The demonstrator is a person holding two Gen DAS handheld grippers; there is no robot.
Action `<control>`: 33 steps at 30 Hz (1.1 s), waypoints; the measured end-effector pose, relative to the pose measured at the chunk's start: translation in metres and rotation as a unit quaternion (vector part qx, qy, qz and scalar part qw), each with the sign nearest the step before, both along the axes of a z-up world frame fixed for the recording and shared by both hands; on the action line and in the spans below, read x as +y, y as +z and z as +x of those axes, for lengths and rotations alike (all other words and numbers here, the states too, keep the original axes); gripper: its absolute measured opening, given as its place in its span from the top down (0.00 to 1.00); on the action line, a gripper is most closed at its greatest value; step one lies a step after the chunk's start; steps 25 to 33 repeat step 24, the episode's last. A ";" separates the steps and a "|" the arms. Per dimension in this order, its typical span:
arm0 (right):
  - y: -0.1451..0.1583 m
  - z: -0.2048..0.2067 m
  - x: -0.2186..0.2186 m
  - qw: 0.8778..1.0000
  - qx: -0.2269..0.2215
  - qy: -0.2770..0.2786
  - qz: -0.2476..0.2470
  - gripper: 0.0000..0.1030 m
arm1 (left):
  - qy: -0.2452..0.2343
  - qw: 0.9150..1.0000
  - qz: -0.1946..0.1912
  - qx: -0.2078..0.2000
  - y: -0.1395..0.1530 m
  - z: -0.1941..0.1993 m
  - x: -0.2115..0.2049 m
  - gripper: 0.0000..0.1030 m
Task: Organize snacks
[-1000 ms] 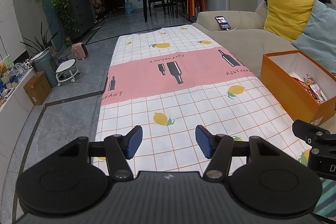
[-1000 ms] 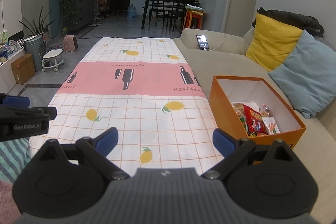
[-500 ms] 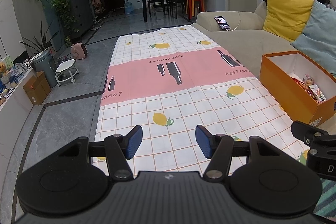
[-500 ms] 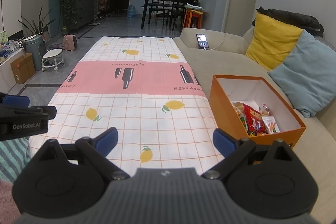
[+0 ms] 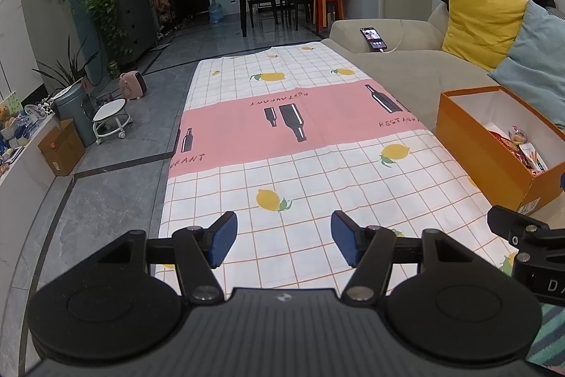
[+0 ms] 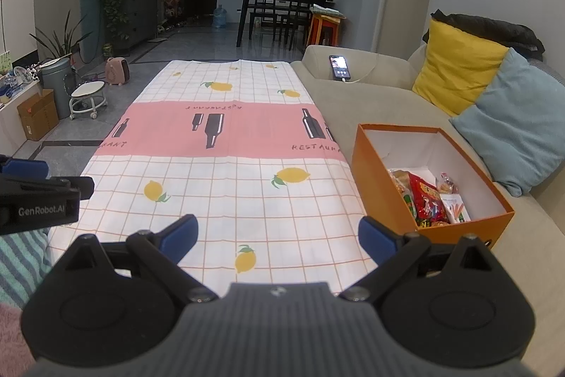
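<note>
An orange box (image 6: 383, 179) stands on the beige sofa to the right of the cloth; it also shows in the left wrist view (image 5: 487, 158). Several snack packets (image 6: 429, 200) lie in its near end, seen too in the left wrist view (image 5: 519, 145). My left gripper (image 5: 280, 241) is open and empty above the near end of the lemon-patterned tablecloth (image 5: 300, 136). My right gripper (image 6: 277, 237) is open wider and empty, above the same cloth (image 6: 226, 172), left of the box.
A phone (image 6: 339, 67) on a cable lies on the sofa arm. Yellow (image 6: 459, 66) and blue cushions (image 6: 515, 126) lean on the sofa back. Grey tile floor (image 5: 106, 179), a small stool (image 5: 109, 121), a bin and a cardboard box lie left. A dining table stands far back.
Both grippers stay open and nearly still; the left view has shifted very slightly, so the orange box sits a touch further left.
</note>
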State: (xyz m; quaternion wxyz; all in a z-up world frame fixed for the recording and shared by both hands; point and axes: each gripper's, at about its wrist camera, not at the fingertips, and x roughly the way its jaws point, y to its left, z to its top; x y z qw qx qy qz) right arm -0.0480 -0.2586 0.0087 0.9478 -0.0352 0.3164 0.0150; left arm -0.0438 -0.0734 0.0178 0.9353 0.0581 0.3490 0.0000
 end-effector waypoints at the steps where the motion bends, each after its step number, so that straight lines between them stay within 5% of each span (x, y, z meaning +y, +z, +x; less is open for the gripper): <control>1: 0.000 0.000 0.000 1.000 0.000 0.000 0.000 0.08 | 0.000 1.000 0.001 0.000 0.000 0.000 -0.001 0.30; 33: -0.001 0.002 -0.002 1.000 0.005 0.000 0.000 0.08 | -0.001 1.000 -0.011 -0.011 -0.001 -0.004 0.004 0.29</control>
